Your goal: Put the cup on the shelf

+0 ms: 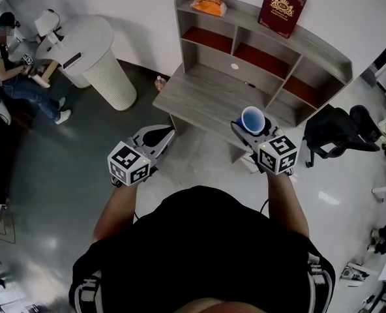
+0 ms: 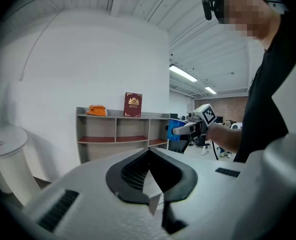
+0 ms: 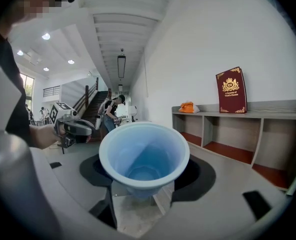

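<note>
Evenly bright around the shelf (image 1: 242, 10), with faint shadows inside its bays. Glaring from ceiling strips (image 2: 183, 74) right of the shelf; bowed and dark-cornered at the edges.

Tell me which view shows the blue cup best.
The right gripper view: the blue cup fills the middle, open mouth and inside plain. The head view shows it from above; the left gripper view, small and distant.

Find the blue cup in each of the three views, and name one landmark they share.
Head view: blue cup right of centre, in the right gripper, in front of the shelf.
Left gripper view: cup small, right of centre, by the shelf's right end.
Right gripper view: cup large, centre, between the jaws.
Shared landmark: red book standing on the shelf top.
</note>
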Action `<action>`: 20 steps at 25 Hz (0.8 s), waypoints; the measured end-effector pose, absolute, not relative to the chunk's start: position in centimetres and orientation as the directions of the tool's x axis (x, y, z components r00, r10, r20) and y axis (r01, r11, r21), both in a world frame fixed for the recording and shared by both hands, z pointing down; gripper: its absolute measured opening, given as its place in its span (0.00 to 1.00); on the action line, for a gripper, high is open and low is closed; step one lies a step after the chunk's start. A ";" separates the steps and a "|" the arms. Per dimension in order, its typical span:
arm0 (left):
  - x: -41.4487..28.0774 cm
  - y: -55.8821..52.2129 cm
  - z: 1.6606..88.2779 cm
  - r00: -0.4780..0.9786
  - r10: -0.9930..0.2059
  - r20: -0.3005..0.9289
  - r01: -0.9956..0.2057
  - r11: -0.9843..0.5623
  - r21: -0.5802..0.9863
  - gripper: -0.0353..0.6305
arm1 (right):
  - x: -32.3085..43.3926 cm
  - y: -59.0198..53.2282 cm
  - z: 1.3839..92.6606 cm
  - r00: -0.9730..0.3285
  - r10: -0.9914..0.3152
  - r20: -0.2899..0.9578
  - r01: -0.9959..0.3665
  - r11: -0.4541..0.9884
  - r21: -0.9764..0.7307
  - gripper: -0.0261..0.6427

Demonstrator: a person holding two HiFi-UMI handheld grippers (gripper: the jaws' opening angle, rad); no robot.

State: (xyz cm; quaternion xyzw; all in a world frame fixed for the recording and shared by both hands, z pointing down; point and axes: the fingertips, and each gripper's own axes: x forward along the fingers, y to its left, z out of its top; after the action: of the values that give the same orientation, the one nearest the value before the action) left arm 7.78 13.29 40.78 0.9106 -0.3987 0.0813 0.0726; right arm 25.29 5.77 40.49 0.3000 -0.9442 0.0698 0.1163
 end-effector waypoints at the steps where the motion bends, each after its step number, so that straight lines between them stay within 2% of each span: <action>1: 8.4 13.1 40.9 0.669 -0.712 0.211 -0.737 -0.673 0.066 0.08 | 25.6 5.5 40.5 -0.797 -0.549 0.252 -0.579 0.813 -0.061 0.49; 9: 11.8 12.7 41.0 0.675 -0.695 0.247 -0.727 -0.685 0.058 0.08 | 27.1 3.8 40.2 -0.820 -0.536 0.201 -0.561 0.823 -0.093 0.49; 20: 10.6 11.0 40.9 0.667 -0.711 0.223 -0.736 -0.675 0.050 0.08 | 26.1 2.3 41.3 -0.815 -0.539 0.213 -0.568 0.816 -0.109 0.49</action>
State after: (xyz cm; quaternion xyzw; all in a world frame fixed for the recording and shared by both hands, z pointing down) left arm 10.65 10.98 40.90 0.9103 -0.3975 0.0929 0.0682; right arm 26.13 2.31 41.34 0.2918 -0.9488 0.0842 0.0865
